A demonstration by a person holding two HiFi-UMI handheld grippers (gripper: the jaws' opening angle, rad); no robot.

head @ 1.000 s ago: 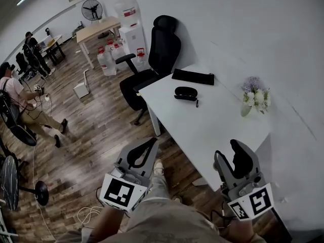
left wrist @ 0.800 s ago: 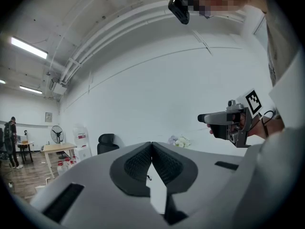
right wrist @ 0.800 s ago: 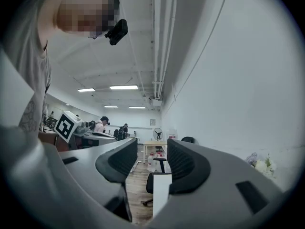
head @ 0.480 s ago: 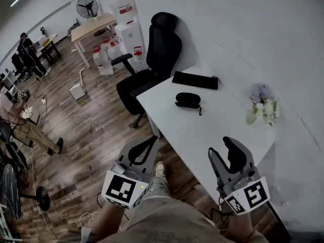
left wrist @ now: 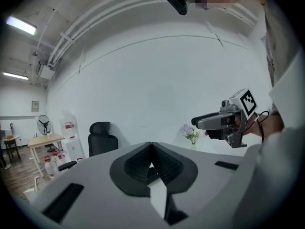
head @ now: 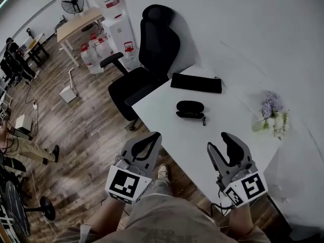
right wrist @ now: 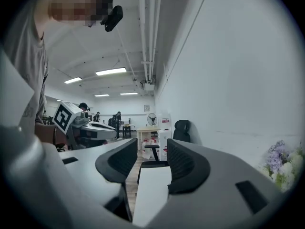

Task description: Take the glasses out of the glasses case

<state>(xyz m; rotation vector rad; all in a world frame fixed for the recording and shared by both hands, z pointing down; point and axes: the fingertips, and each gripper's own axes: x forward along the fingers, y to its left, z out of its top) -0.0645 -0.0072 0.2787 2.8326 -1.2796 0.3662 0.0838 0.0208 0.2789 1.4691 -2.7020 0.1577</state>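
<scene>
glasses case (head: 190, 109) is seen shut, lying flat near the middle of the white table (head: 228, 110), with a short strap (head: 204, 120) trailing off its 4 o'clock end. a flat black pouch (head: 196, 83) is laid at 12 o'clock of the case, apart from it. a vase of flowers (head: 273, 119) is set at 3 o'clock, well apart, by the wall. a black office chair (head: 152, 49) is parked at 11 o'clock, past the table corner. left gripper (head: 153, 137) is held at 7 o'clock of the case, just off the table edge, jaws clenched together on nothing. right gripper (head: 219, 142) is held at 5 o'clock over the near part of the table, jaws released, spread apart, empty. the case is touched by neither.
</scene>
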